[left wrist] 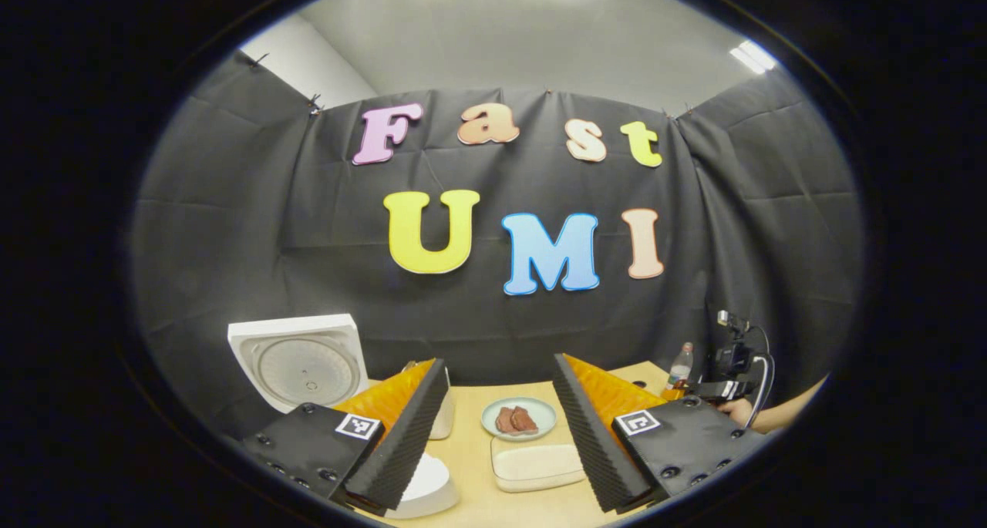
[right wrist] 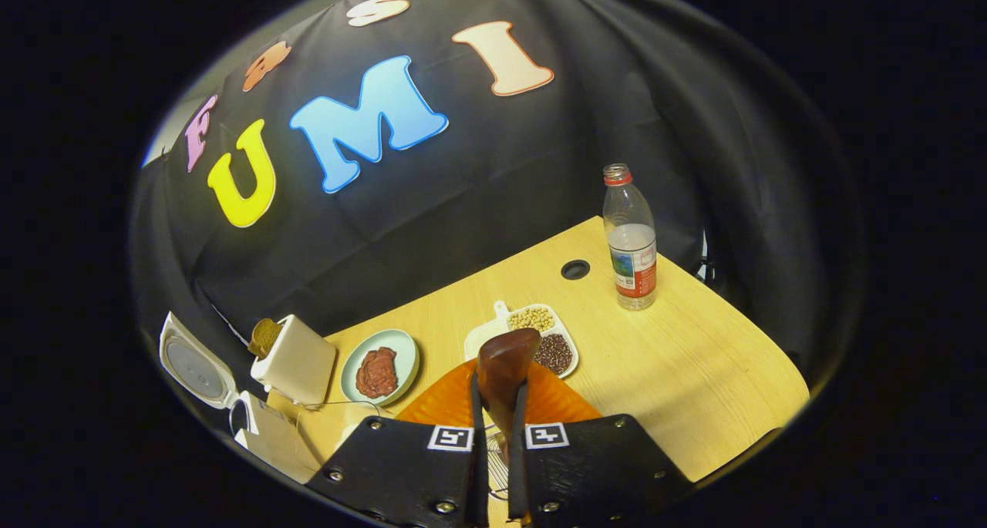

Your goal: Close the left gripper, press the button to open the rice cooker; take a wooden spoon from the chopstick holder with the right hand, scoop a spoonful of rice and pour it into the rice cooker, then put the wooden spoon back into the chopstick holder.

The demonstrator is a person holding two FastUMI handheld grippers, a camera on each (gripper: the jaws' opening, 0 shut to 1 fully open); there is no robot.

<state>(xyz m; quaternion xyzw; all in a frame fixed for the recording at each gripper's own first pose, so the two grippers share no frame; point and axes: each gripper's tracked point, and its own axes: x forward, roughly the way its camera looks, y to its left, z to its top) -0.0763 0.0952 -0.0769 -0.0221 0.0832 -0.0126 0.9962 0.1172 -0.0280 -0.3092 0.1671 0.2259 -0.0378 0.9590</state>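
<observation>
Dark brown wooden spoon (right wrist: 505, 370) clamped between both fingers of right tool (right wrist: 494, 466), bowl end up and forward, handle running down through the narrow gap. Bowl face not readable from here; cannot tell whether rice is loaded. Wire rim of chopstick holder just visible beneath the fingers, too hidden to place exactly.

Right tool held high over light wooden tabletop (right wrist: 694, 358), tilted downward, above the white divided dish of beans and grains (right wrist: 532, 339). White rice cooker (right wrist: 254, 424) well off to the left, lid (right wrist: 189, 368) already swung up. Between them: cream square box (right wrist: 297, 358) and pale green plate with reddish meat (right wrist: 379, 370). Clear plastic water bottle with red cap (right wrist: 631, 239) upright, well apart on the far side.

Left tool (left wrist: 500, 428) spread wide, gripping nothing, level and pointing at the back wall, low above the tabletop. Same green plate (left wrist: 518, 418) and a cream flat rectangular dish (left wrist: 537, 465) seen between its fingers; raised cooker lid (left wrist: 299, 362) to its left. Other tool and a hand (left wrist: 740, 411) holding it at far right edge.

Risks, judged:
- Thin handle in a shallow pinch; twist during scooping likely to rotate spoon, spilling grains.
- Long carry across plate and box to cooker; any tilt drops rice on the meat or tabletop.
- Wrong compartment scooped if aim drifts; beans sit right beside the darker grains.
- Low swing could clip the box or raised lid.
- Idle left tool near the cooker could get in the way.
</observation>
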